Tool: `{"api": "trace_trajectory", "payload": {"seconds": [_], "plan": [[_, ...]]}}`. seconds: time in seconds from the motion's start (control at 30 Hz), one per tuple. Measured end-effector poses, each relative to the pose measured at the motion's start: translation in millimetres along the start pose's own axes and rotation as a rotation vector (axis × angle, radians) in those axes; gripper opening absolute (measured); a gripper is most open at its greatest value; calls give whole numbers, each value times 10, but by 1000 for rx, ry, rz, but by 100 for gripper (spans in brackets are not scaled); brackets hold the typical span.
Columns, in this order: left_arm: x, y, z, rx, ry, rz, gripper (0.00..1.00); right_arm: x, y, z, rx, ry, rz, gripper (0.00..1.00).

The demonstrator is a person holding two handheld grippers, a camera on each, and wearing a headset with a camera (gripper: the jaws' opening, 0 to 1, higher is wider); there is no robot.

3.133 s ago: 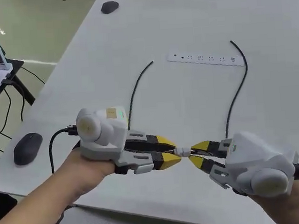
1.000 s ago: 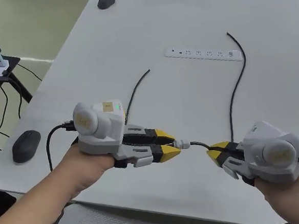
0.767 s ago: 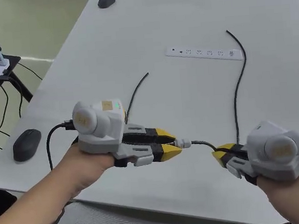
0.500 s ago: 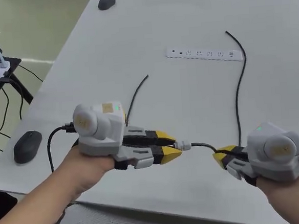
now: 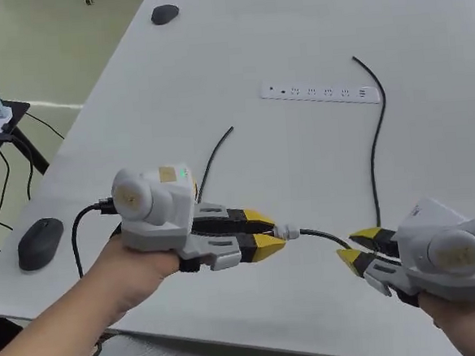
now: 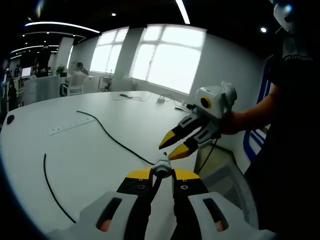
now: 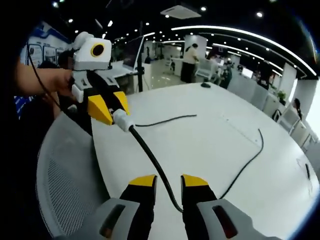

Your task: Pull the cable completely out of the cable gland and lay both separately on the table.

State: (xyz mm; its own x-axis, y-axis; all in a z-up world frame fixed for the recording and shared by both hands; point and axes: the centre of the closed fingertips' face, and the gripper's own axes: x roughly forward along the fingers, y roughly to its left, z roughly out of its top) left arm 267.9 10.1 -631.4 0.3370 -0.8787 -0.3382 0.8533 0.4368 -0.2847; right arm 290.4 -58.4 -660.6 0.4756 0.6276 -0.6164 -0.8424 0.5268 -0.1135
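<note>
I see cable gland (image 5: 289,233) pinched between closed jaw tips of left hand-held gripper (image 5: 278,233), held above near edge of bench (image 5: 237,56). Not yet pulled out: cable (image 5: 373,148) leaves gland and runs right, passing between jaws of right hand-held gripper (image 5: 345,245). Those jaws stand apart and grip nothing; cable is loose in gap. Beyond, cable lies on bench toward far side, its end near right end of power strip (image 5: 320,93). Short black cable (image 5: 213,157) lies to left. Mouse (image 5: 163,14) at far left.
</note>
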Motion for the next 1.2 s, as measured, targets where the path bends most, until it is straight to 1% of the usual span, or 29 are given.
{"api": "trace_trajectory", "payload": {"seconds": [0.03, 0.1, 0.13, 0.17, 0.23, 0.33, 0.4, 0.5, 0.57, 0.7, 0.8, 0.9, 1.0, 1.07, 1.2], "plan": [[-3, 0, 4, 0, -1, -1, 15, -9, 44, 61, -44, 17, 7, 17], [-6, 1, 7, 0, -3, -3, 15, 21, 145, 174, -118, 6, 24, 17], [-7, -3, 8, -2, -2, -6, 15, 47, 198, 216, -161, -1, 26, 16], [-8, -5, 7, 1, -1, -7, 15, 62, 221, 230, -185, 3, 19, 14], [-11, 2, 5, 3, 2, -3, 15, 98, 286, 246, -213, 15, 21, 12], [-14, -1, 1, -6, 1, -8, 15, 122, 328, 316, -200, 5, 23, 12], [-13, -2, -9, -5, 6, -6, 15, 137, 344, 355, -234, 3, 9, 11], [-17, -6, -17, -5, 8, -9, 15, 160, 380, 409, -265, -4, 6, 8], [-21, -12, -17, -4, 9, -10, 15, 174, 405, 436, -268, -5, 6, 6], [-37, -14, -9, 4, 5, -9, 15, 197, 418, 426, -267, 6, -2, 3], [-50, -16, -21, 6, 4, -10, 15, 197, 429, 418, -227, 5, -1, 3], [-61, -26, -25, 8, 1, -10, 15, 196, 443, 413, -204, 3, 1, 2], [-69, -26, -30, 8, -1, -9, 15, 198, 444, 407, -162, -6, 12, 1], [-74, -26, -21, 10, -7, -6, 15, 196, 434, 419, -121, -12, 15, 1], [-82, -24, 0, 21, -12, -2, 15, 196, 423, 413, -113, -10, 15, 1]]}}
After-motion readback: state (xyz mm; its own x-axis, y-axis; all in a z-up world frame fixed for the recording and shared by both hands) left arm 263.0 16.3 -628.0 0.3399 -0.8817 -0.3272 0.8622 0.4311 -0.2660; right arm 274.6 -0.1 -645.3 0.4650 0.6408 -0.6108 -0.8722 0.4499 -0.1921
